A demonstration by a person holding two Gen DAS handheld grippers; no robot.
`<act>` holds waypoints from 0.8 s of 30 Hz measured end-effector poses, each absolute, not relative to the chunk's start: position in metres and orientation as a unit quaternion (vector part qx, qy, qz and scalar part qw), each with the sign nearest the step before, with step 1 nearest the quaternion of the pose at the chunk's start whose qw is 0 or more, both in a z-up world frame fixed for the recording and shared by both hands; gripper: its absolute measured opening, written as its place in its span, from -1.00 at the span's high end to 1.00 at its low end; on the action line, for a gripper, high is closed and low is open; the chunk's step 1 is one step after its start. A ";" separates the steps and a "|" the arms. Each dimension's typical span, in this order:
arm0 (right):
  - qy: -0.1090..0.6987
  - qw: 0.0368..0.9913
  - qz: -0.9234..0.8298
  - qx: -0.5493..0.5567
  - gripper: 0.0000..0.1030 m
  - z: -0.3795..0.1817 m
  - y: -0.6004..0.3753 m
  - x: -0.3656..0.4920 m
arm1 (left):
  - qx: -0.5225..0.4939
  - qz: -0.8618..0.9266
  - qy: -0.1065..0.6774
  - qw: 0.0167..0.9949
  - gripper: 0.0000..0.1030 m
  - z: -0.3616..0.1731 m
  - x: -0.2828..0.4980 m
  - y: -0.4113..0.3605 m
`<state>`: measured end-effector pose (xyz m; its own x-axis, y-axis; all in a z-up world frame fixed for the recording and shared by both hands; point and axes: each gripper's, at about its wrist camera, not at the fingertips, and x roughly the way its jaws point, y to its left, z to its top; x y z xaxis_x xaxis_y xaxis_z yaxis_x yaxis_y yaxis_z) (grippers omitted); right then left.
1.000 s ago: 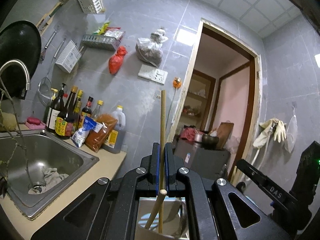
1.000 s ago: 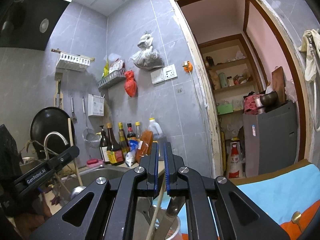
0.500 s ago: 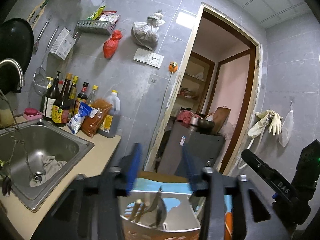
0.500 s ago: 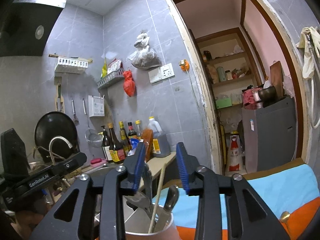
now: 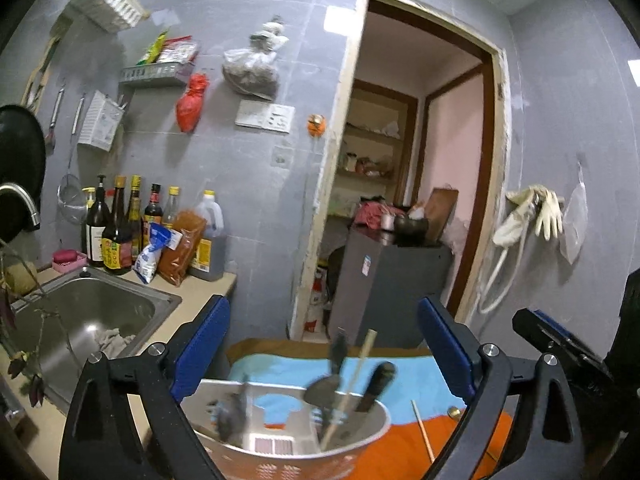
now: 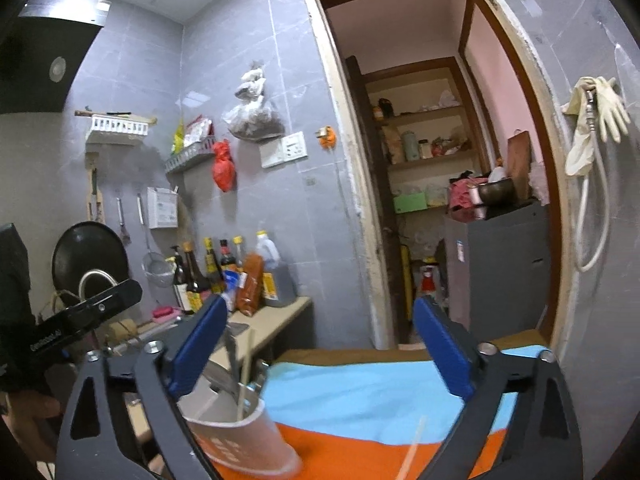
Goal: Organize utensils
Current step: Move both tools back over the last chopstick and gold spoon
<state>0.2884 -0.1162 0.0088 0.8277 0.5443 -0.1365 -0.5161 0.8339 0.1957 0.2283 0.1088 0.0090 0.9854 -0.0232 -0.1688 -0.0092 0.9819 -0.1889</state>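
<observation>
A pale perforated utensil holder [image 5: 344, 454] stands on a blue and orange cloth [image 5: 404, 376]. It holds a chopstick [image 5: 356, 376], a dark ladle [image 5: 322, 390] and other dark-handled utensils. My left gripper [image 5: 324, 350] is open and empty above the holder. My right gripper [image 6: 320, 354] is open and empty, with the holder [image 6: 240, 436] at its lower left, a chopstick [image 6: 245, 376] standing in it. A loose chopstick [image 5: 422, 430] lies on the cloth to the holder's right; it also shows in the right wrist view [image 6: 412, 450].
A steel sink [image 5: 96, 312] with a rag sits left, its tap [image 5: 20, 200] above. Sauce bottles [image 5: 120, 224] and packets line the counter by the wall. A doorway [image 5: 408, 184] with a grey cabinet [image 5: 392, 284] is straight ahead. The other gripper [image 5: 568, 352] shows at right.
Both grippers opened wide and let go of their chopsticks, which now stand in the holder. Both grippers drew back and up from the holder.
</observation>
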 end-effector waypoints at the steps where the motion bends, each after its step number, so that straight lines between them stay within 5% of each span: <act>1: 0.097 0.954 0.275 0.074 -1.00 0.009 -0.123 0.288 | -0.092 -0.007 0.090 0.992 -0.79 0.008 0.228 0.103; 24: 0.212 0.964 0.158 0.035 -1.00 -0.056 -0.250 0.309 | -0.062 -0.105 0.212 0.970 -0.80 -0.066 0.271 -0.025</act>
<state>0.3091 -0.2502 -0.0565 0.8602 0.3197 -0.3973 -0.2898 0.9475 0.1351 0.2706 -0.0247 -0.0662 0.8882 -0.2304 -0.3976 0.1778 0.9701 -0.1649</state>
